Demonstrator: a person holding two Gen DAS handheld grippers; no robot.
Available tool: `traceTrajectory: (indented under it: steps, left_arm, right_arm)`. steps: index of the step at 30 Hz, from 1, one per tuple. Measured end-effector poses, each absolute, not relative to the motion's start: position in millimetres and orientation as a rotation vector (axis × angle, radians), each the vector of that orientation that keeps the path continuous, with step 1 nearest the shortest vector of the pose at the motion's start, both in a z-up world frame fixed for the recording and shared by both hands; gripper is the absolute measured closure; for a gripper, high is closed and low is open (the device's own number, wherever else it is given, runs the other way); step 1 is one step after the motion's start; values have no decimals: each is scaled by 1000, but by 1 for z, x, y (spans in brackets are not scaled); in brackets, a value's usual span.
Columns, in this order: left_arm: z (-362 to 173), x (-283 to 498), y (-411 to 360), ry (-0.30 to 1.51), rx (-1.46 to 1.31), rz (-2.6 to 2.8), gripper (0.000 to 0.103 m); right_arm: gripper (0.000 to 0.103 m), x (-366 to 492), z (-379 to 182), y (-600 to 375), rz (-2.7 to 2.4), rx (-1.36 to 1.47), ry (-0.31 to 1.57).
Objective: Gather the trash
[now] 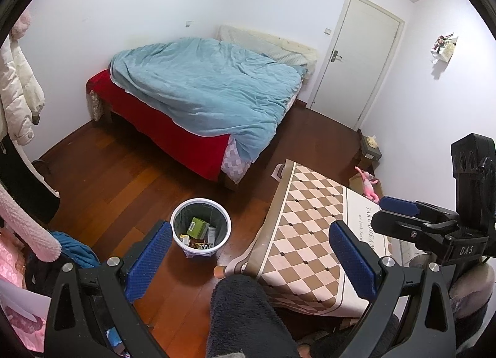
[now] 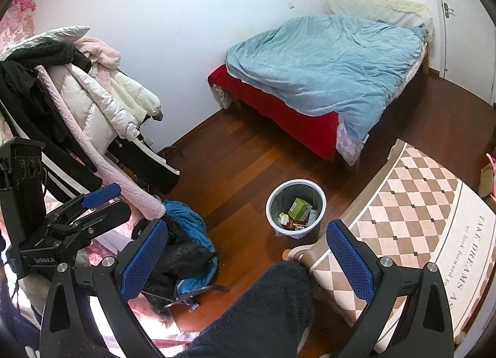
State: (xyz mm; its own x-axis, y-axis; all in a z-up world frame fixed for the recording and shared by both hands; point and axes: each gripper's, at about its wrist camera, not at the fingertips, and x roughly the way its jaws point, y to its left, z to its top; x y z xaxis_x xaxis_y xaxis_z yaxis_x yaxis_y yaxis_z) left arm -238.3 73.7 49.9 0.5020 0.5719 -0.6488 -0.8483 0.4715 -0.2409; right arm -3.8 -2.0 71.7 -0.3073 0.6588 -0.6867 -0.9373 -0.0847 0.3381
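A white-rimmed trash bin (image 1: 228, 222) with a dark liner stands on the wooden floor and also shows in the right wrist view (image 2: 322, 200). It holds a green box (image 1: 197, 227) (image 2: 298, 207) and several wrappers. My left gripper (image 1: 251, 260) is open and empty, held high above the floor, with the bin between its blue pads. My right gripper (image 2: 248, 260) is open and empty, also high, with the bin ahead of it. Each gripper shows in the other's view: the right one at the right edge (image 1: 400, 211), the left one at the left edge (image 2: 102, 200).
A bed (image 1: 204, 94) with a blue duvet and red sheet stands against the far wall. A checkered rug (image 1: 313, 234) lies right of the bin. Coats on a rack (image 2: 77, 94) and a clothes pile (image 2: 186, 243) lie left. A closed door (image 1: 356, 57) is far right. A dark fuzzy leg (image 2: 263, 311) is below.
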Motion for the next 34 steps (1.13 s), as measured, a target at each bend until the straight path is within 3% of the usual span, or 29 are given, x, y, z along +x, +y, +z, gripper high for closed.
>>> traceTrajectory:
  steps: [34]
  left_arm:
    - [53,-234,74,522,-592,895,0]
  right_arm:
    - [0,6,73,-4,1680,-435,899]
